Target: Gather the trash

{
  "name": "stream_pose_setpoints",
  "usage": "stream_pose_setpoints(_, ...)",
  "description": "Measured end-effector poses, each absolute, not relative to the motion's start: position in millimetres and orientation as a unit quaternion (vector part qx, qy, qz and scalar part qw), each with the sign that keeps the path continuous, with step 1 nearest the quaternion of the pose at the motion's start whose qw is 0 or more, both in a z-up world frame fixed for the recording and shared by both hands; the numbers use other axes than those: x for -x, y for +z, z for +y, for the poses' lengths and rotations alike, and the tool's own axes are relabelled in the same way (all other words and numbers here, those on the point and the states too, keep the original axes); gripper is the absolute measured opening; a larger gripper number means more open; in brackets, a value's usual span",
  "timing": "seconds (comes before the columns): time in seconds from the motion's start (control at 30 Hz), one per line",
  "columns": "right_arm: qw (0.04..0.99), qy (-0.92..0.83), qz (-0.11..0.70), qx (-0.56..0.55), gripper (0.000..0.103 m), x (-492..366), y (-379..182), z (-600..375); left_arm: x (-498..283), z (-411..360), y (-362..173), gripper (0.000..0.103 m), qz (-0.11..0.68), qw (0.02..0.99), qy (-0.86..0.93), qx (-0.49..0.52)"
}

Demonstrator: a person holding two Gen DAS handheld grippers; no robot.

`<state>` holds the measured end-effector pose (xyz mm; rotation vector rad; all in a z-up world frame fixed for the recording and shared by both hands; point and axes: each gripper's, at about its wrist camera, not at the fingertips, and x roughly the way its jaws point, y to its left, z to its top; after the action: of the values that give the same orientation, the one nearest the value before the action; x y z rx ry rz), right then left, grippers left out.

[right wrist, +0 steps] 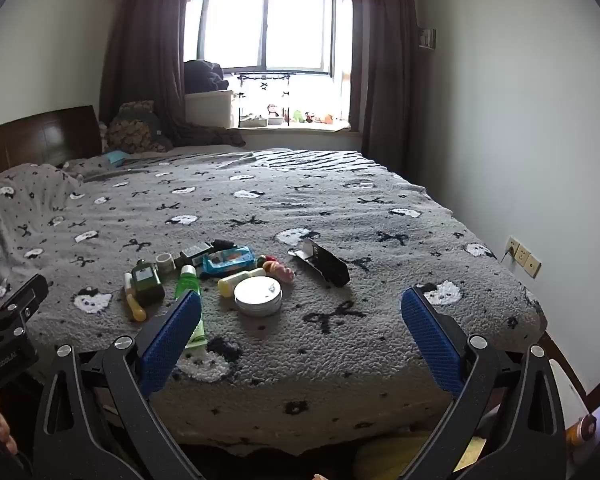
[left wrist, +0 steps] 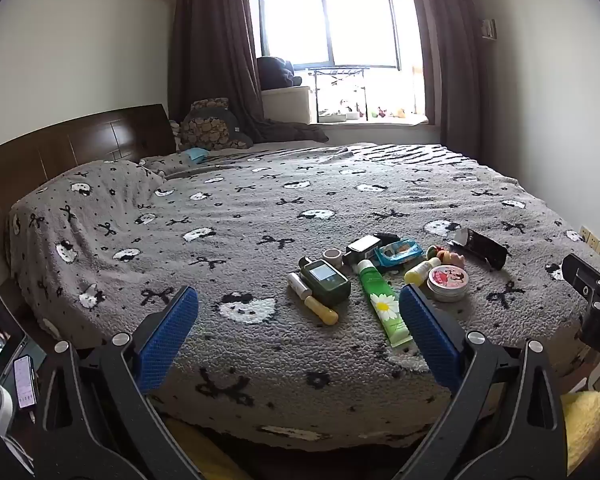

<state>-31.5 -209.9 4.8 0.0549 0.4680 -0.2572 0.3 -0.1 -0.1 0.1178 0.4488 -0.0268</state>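
Note:
A cluster of small items lies on the grey patterned bed (left wrist: 260, 220): a green tube (left wrist: 382, 300), a dark green bottle (left wrist: 326, 282), a round tin (left wrist: 448, 282), a blue wipes pack (left wrist: 398, 252), a black open box (left wrist: 480, 246), a yellow-capped tube (left wrist: 314, 300) and a small yellow bottle (left wrist: 420, 272). The same items show in the right wrist view: green tube (right wrist: 188, 280), tin (right wrist: 258, 294), black box (right wrist: 324, 264), wipes pack (right wrist: 228, 260). My left gripper (left wrist: 298, 304) is open and empty, above the bed's near edge. My right gripper (right wrist: 300, 308) is open and empty, right of the cluster.
A wooden headboard (left wrist: 80, 148) and pillows stand at the left. A window with brown curtains (left wrist: 216, 40) is at the back. A tablet and phone (left wrist: 24, 380) sit on a stand at lower left. A wall with sockets (right wrist: 524, 258) runs along the right.

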Motion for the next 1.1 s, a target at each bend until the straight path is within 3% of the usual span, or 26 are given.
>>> stream_pose_setpoints(1.1,0.967,-0.122,0.221,-0.024,0.100,35,12,-206,5,1,10,0.095,0.209,0.977,-0.017,-0.042)
